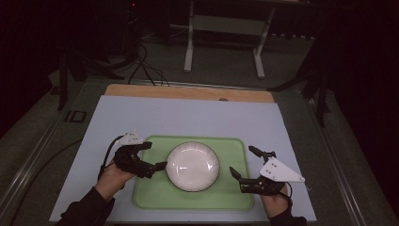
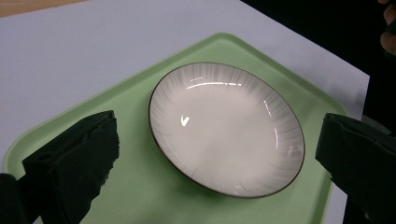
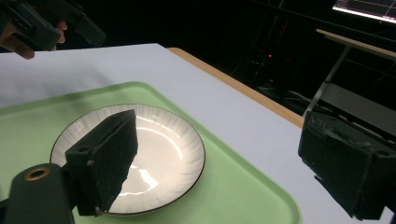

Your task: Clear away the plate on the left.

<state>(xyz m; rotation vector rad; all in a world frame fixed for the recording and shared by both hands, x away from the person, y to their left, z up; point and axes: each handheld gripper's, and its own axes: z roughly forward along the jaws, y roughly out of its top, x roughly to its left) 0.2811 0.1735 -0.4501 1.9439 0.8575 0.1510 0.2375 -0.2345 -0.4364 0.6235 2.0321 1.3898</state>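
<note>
Plate sits on tray between both grippers; left gripper nearer, fingers spread, empty; right gripper likewise.

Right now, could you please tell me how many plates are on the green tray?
1. The single white plate sits at the middle of the green tray; nothing appears hidden.

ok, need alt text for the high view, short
A white plate sits in the middle of a green tray on a pale table. A person's two hands hold black grippers either side of it, the left gripper and right gripper both open and empty, neither touching the plate.
</note>
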